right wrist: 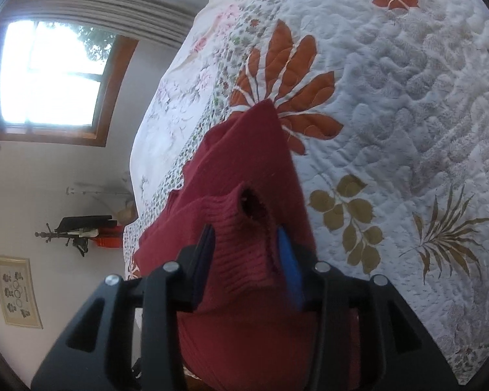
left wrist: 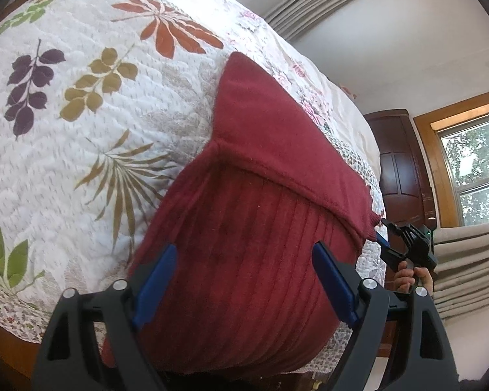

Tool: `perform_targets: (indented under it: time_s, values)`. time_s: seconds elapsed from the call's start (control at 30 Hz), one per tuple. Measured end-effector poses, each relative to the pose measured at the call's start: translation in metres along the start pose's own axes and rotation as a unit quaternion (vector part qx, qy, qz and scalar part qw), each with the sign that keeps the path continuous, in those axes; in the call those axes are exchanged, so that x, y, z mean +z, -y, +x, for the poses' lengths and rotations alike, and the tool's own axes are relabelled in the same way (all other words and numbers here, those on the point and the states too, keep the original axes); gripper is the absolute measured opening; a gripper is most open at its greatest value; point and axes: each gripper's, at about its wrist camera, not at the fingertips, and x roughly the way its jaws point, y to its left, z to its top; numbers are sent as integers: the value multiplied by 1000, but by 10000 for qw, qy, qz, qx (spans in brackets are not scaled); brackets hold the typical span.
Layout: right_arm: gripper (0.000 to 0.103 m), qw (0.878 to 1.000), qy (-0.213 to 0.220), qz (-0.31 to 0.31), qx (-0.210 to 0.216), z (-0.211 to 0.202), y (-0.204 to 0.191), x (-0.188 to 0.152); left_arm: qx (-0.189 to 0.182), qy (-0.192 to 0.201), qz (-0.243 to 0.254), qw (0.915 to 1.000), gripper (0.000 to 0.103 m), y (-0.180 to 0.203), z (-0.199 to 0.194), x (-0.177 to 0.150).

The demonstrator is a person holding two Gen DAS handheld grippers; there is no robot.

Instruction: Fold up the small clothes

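**Sweater half-folded on the quilt**

Sweater [left wrist: 264, 176] lies on the quilt [left wrist: 81, 104] near its edge — soft, limp knit, best taken at cuff or hem. Left gripper [left wrist: 244, 277] jaws spread over the ribbed hem; right gripper [right wrist: 247, 260] pinches the cuff.

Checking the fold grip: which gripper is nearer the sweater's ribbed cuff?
Right. The right gripper is clamped on the ribbed cuff; the left gripper straddles the sweater's body, apart from it.
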Motion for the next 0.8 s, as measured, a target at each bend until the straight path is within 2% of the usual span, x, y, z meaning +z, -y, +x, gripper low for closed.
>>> perform_targets:
  time_s: [0.07,0.17,0.27,0.4,0.47,0.53,0.6,0.67,0.7,0.8]
  values:
    - [25,10000,-57,-65,-24,0,1,0,-29,3,29,10000,85,4,1,0]
    - [20,9991,-110,-229,-331,7,3,4,-98,-10,114,9999,85,13,5,5]
    - [19,9984,23,-214,-532,6,11,8,-209,-23,285,9994,85,28,13,18]
    - [19,9990,398,-185,-110,-19,5,7,-434,86,676,9967,86,55,26,50]
    - [19,9988,309,-374,3,-17,-4,3,-530,82,793,9954,87,65,36,63]
    - [19,9982,113,-570,-115,-4,-11,3,-598,6,931,9939,87,73,55,80]
    - [19,9981,57,-535,-302,10,-8,7,-434,-124,957,9944,87,75,75,94]
    - [20,9977,195,-430,-493,13,-1,11,-190,-245,903,9954,87,71,92,105]
    - [20,9979,263,-350,-486,12,4,13,83,-289,824,9961,87,65,101,111]
    - [24,9981,340,-309,-413,2,9,12,213,-402,688,9966,88,52,110,116]
